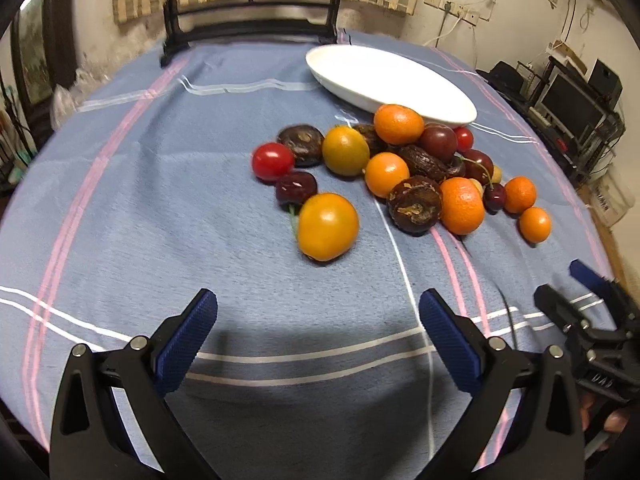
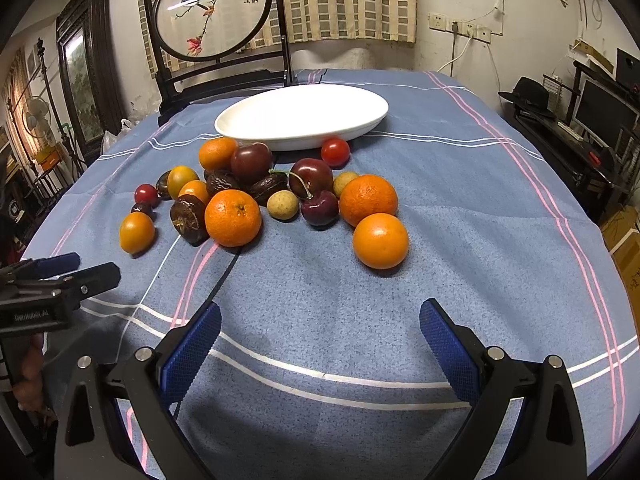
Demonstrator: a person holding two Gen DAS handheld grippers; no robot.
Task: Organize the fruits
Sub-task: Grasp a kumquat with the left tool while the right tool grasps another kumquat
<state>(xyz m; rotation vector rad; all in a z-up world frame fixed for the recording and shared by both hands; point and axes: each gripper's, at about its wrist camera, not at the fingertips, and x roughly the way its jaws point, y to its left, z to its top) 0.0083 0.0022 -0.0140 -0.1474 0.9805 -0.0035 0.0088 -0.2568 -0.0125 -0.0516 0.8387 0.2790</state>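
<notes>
While both tools (image 1: 318, 316) (image 2: 320, 330) gape empty, fruits (image 2: 256, 200) lie ahead, apart.

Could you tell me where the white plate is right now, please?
The white plate sits empty on the blue tablecloth at the far side of the fruit pile, in front of the round framed screen.

We see a white plate (image 2: 304, 114), a blue cloth (image 2: 460, 200) striped pink and white, orange tangerines (image 2: 233, 218), dark red cherries (image 2: 320, 207), and blue pads (image 2: 192, 350) on our black claws.
</notes>
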